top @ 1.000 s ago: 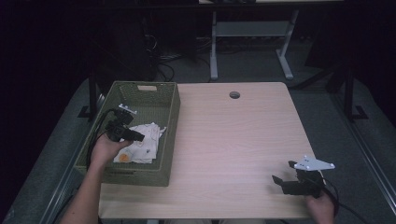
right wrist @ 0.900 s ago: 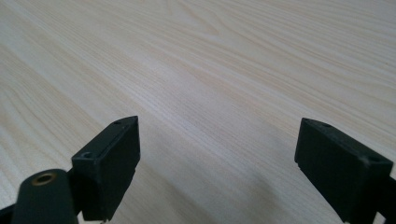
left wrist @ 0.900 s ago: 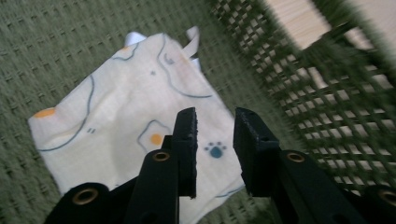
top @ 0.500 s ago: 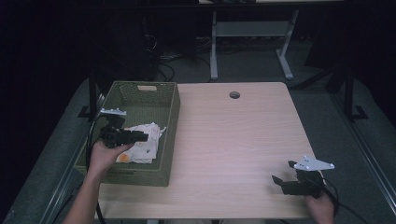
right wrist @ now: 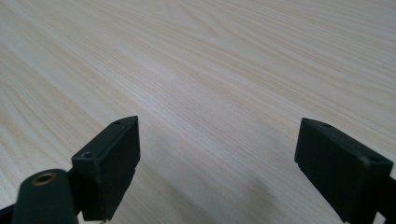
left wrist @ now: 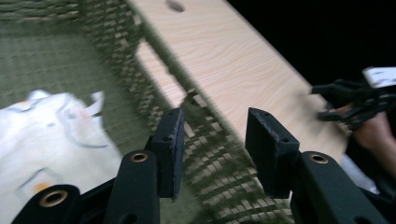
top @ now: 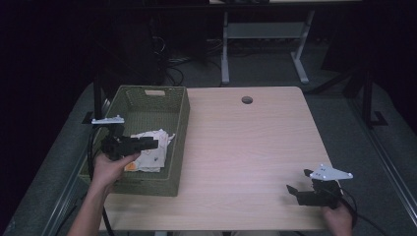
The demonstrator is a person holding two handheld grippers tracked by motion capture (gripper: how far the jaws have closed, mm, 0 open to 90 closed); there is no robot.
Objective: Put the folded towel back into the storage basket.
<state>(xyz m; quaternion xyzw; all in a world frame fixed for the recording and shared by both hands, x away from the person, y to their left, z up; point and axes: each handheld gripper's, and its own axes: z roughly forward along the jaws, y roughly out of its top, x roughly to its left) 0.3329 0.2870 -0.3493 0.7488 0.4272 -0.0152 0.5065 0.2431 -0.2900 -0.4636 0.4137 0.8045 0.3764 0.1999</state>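
A green woven basket (top: 178, 125) stands on the left side of the wooden table (top: 246, 147), with a crumpled white cloth (top: 152, 152) with orange marks inside it. My left gripper (top: 153, 143) hovers over the cloth inside the basket, open, with nothing between its jaws. In the left gripper view the left gripper (left wrist: 212, 140) points at the basket's woven wall (left wrist: 201, 140), with the cloth (left wrist: 51, 135) at lower left. My right gripper (top: 294, 191) rests low near the table's front right corner. The right gripper (right wrist: 217, 163) is wide open over bare wood.
A round cable hole (top: 247, 100) sits near the table's far edge. Desk legs (top: 225, 54) and cables stand on the dark floor beyond. The other hand and its gripper (left wrist: 355, 100) show far off in the left gripper view.
My left gripper has lifted a little and drawn back toward the basket's left side, away from the cloth. The right gripper has stayed put.
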